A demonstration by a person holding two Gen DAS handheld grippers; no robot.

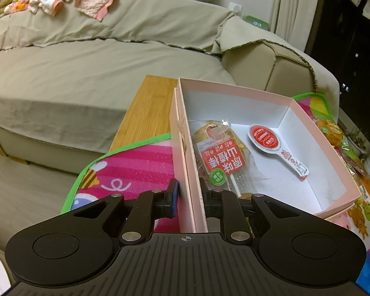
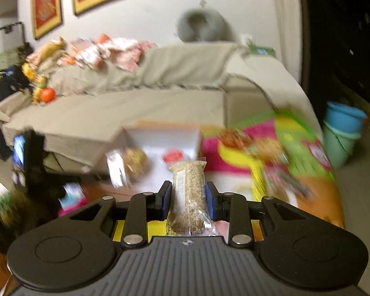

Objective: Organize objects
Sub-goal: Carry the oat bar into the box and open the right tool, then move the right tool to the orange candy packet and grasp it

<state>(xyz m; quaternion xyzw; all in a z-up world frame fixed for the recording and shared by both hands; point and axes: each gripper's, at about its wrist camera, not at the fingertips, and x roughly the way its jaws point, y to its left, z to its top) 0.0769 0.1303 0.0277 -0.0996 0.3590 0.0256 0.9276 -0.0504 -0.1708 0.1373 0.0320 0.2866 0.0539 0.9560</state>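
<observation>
A pink box [image 1: 305,113] with a white inside stands open on a colourful play mat [image 1: 135,170]. In it lie a red-labelled snack packet [image 1: 222,162] and a red-and-white spoon-shaped packet [image 1: 276,148]. My left gripper [image 1: 190,197] is shut on the box's near left wall, one finger outside and one inside. My right gripper [image 2: 188,197] is shut on a clear-wrapped cereal bar [image 2: 190,192] and holds it above the mat, short of the box [image 2: 160,138]. The right wrist view is blurred by motion.
A beige sofa [image 1: 86,74] with clothes piled on its back fills the far side. A wooden board [image 1: 148,108] lies under the mat. More snack packets [image 1: 333,133] lie on the mat right of the box. Blue and green buckets [image 2: 342,128] stand on the floor at right.
</observation>
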